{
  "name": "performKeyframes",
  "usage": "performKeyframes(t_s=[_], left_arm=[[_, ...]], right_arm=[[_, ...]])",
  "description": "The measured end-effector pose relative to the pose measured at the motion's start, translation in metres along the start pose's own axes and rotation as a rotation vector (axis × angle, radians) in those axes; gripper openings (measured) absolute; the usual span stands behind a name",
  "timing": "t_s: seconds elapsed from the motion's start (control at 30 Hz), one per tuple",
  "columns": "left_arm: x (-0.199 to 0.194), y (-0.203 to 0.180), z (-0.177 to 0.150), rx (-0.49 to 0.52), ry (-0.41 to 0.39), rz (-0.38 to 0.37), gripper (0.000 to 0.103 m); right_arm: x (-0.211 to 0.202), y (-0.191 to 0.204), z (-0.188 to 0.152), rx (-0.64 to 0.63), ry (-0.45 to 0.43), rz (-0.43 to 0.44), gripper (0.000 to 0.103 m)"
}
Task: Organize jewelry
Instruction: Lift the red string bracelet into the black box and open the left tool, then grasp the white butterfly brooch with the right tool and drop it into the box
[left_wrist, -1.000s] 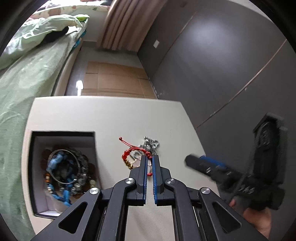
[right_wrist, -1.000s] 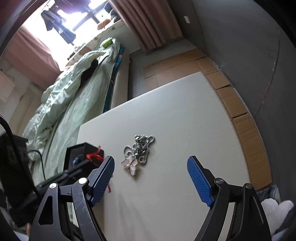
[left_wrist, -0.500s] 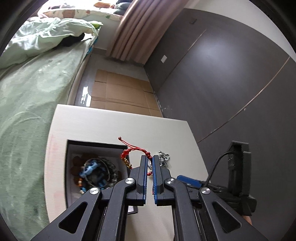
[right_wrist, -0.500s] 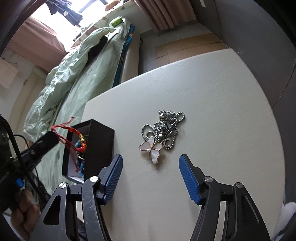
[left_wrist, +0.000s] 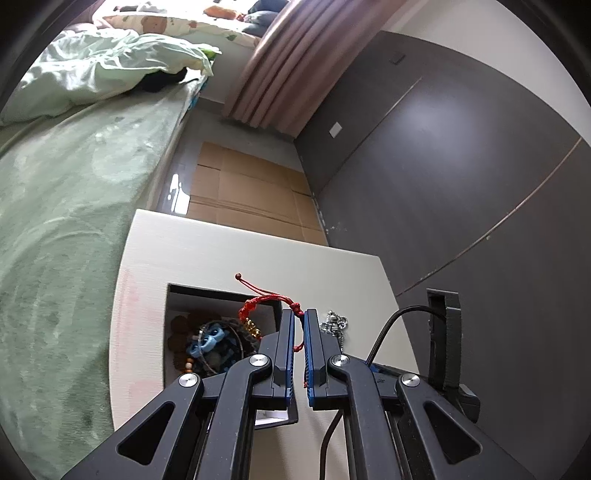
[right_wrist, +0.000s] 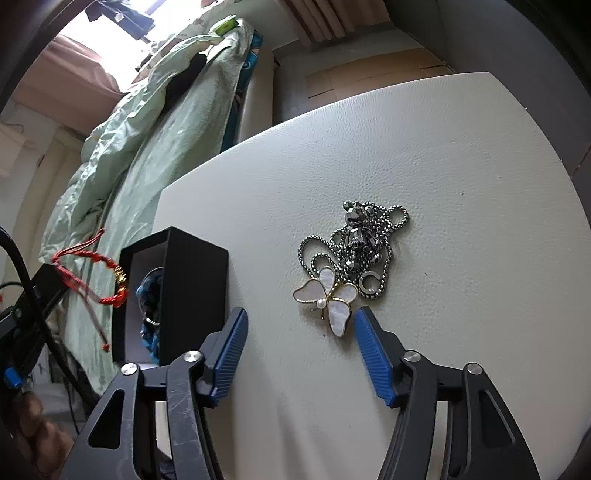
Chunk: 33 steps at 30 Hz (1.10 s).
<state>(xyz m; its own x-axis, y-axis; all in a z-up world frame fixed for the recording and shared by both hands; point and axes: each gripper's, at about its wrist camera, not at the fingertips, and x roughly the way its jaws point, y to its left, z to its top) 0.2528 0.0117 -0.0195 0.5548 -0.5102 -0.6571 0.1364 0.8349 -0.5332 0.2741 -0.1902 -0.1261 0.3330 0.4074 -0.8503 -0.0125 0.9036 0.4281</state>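
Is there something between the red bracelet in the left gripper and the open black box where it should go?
Nothing visible. The left gripper holds the red bracelet in the air beside the black box, near its open side. The box already holds other jewelry, but its opening is not covered.

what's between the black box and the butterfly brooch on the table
Nothing lies between them: in the right wrist view, only bare white table separates the black box from the butterfly brooch. The open right gripper hovers just in front of that stretch.
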Motion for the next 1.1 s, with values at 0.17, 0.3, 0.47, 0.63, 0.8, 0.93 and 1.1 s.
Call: performKeyframes(t_s=[0.17,0.3,0.47,0.63,0.8,0.93,1.1], left_arm=[[-0.003,0.009,0.002,-0.019,-0.004,0.011,0.005],[-0.001,0.013,0.001,-0.030,0.007,0.016,0.005],[0.001,0.014,0.001,-0.028,0.018,0.019,0.005],[0.003,0.016,0.001,-0.028,0.027,0.027,0.005],[0.007,0.019,0.002,-0.033,0.047,0.037,0.005],[0.014,0.023,0.001,-0.036,0.085,0.071,0.006],[0.016,0.029,0.001,-0.062,0.101,0.084,0.046]], right_arm=[[0.004,0.008,0.004,-0.034,-0.012,-0.042,0.060],[0.008,0.019,0.005,-0.093,-0.020,-0.109,0.060],[0.014,0.034,0.003,-0.171,-0.032,-0.210,0.060],[0.018,0.046,-0.002,-0.252,-0.037,-0.307,0.058],[0.018,0.050,-0.005,-0.299,-0.052,-0.362,0.041],[0.014,0.045,-0.003,-0.287,-0.045,-0.334,0.041],[-0.006,0.047,-0.004,-0.249,-0.093,-0.251,0.041]])
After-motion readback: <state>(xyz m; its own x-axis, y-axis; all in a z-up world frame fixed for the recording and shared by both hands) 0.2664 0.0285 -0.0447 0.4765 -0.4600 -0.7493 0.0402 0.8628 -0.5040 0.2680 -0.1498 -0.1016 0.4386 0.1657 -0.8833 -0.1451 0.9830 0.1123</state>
